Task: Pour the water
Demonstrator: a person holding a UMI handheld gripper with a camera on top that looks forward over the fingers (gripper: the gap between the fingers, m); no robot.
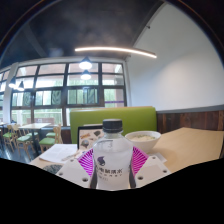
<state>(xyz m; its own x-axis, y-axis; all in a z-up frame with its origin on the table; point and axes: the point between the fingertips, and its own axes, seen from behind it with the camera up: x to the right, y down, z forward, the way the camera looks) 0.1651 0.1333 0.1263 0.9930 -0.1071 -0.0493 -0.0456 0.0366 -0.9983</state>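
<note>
A clear plastic water bottle (111, 152) with a dark cap and a label with dark print stands upright between my fingers. My gripper (111, 164) is shut on the water bottle, with the magenta pads (87, 160) pressed against both of its sides. Just beyond the bottle, to its right, a white bowl (143, 139) sits on the pale table (190, 148). The bottle's base is hidden below the fingers.
A white sheet of paper (58, 153) lies on the table to the left of the bottle. Behind the table runs a green bench back (95, 119). Further off are large windows, ceiling lights, and other tables and chairs (20, 133) at the left.
</note>
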